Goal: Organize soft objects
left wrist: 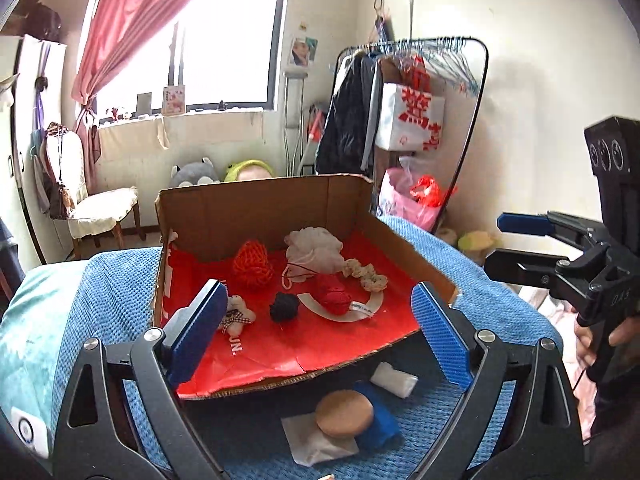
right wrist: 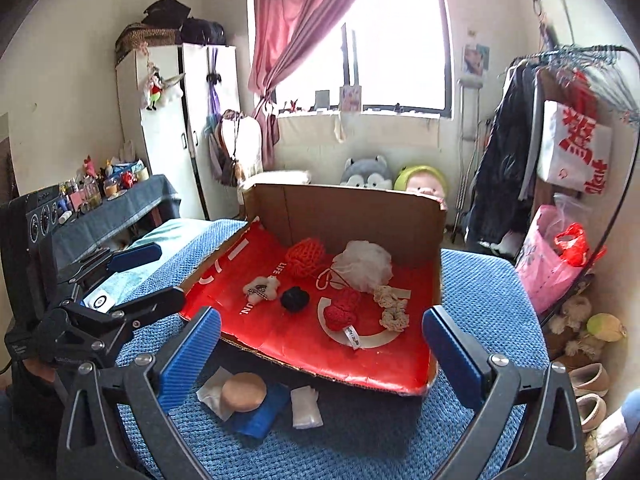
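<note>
An open cardboard box [left wrist: 256,204] [right wrist: 348,208] with a red lining lies on the blue blanket [left wrist: 116,292]. Inside it are an orange yarn ball [left wrist: 252,262], a white bath pouf [left wrist: 316,250], a cream scrunchie [left wrist: 370,274], a red knitted piece [left wrist: 334,296], a black ball [left wrist: 284,306] and a small white bear [left wrist: 236,314]. In front of the box lie a tan round sponge [left wrist: 344,414] [right wrist: 244,392], a blue cloth [right wrist: 264,414] and a white folded cloth [right wrist: 306,406]. My left gripper [left wrist: 319,288] and right gripper [right wrist: 322,312] hang open above the box's front, with nothing held.
The bed's edge drops off at the right, where a clothes rack [left wrist: 472,92] with coats and a pink bag [right wrist: 552,264] stands. A chair [left wrist: 104,208] and a wardrobe [right wrist: 176,128] stand to the left. Plush toys [right wrist: 368,172] sit behind the box.
</note>
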A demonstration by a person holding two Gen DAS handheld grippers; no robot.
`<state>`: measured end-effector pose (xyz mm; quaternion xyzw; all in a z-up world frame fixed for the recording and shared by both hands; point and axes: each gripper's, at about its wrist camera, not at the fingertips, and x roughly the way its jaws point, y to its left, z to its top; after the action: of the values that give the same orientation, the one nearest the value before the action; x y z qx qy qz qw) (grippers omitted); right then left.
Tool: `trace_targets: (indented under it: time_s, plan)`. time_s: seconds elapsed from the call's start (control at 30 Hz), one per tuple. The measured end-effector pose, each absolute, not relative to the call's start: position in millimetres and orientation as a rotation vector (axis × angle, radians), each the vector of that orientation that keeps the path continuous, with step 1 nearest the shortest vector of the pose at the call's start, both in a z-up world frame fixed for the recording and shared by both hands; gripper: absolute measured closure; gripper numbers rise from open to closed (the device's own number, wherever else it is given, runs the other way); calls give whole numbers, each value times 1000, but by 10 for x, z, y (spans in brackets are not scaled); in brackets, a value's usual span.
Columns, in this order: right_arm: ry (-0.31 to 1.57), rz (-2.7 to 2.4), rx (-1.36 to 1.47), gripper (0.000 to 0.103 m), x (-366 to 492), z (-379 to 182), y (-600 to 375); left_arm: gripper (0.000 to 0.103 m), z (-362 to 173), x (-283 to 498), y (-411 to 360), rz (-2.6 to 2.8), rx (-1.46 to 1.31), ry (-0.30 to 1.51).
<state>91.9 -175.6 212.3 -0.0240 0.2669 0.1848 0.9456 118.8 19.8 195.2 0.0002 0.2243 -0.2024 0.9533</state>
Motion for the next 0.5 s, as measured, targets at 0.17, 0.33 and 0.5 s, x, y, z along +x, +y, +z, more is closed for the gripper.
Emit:
trace_targets:
  time_s: [0.17, 0.33, 0.5]
  plan:
    - [460, 303, -64, 0, 526, 2019, -1751, 6, 1881, 831, 249, -360, -17, 406]
    - [416, 254, -39, 0, 250, 1828, -1790, 6, 1732, 586, 257, -317, -25, 387]
    - [382, 178, -15, 0, 94, 1540, -1830, 6, 1493, 466, 263, -298, -46, 403]
